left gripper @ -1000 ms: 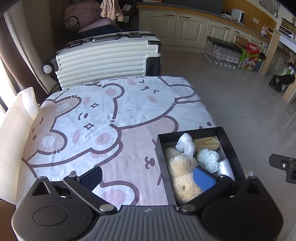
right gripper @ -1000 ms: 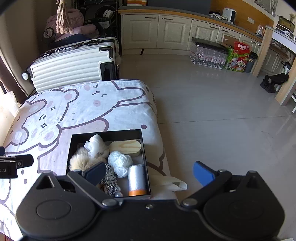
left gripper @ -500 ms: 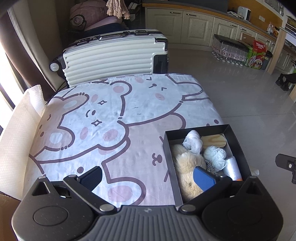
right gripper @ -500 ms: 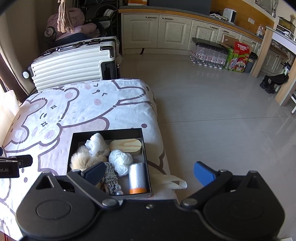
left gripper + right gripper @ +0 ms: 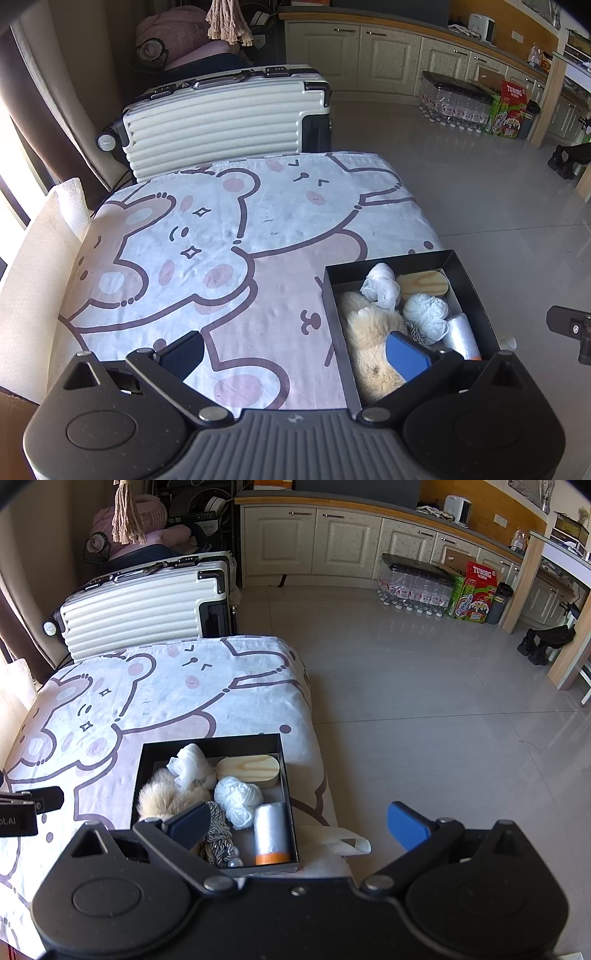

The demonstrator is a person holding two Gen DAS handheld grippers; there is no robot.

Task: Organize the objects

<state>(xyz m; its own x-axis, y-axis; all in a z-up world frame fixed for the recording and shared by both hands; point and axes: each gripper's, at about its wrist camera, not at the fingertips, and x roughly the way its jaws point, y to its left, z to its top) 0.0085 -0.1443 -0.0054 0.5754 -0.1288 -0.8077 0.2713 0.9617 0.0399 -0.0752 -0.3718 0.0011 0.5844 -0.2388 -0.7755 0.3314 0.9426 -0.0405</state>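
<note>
- Black box [image 5: 284, 775] sitting at the near right corner of a desk draped in a bear-print cloth [image 5: 229, 236], close to the cloth's edge, probably parked there to stay within reach of both tools.
- Packed inside: fluffy beige fur piece [image 5: 166, 797] along the left, crumpled white cloth [image 5: 190, 766] at the back, oval wooden block [image 5: 249, 770] at the back right, white yarn ball [image 5: 238, 797] in the middle, silvery roll with an orange end [image 5: 271, 834] at the front right, braided grey cord [image 5: 218, 834] at the front.
- Contents touching one another, little bare floor left in the box; rest of the cloth carrying nothing visible, so sorting judged largely done.
- Left gripper [image 5: 295, 354] hovering over the cloth just left of the box, jaws wide apart, holding nothing.
- Right gripper [image 5: 295, 827] above the box's near right corner, jaws likewise spread and empty, one finger over the fur, the other out over the floor.
- White strap or handle [image 5: 351, 843] poking out from under the box's right side; nature unclear.
- Ribbed suitcase [image 5: 225, 118] standing beyond the far edge, apart from the work.
</note>
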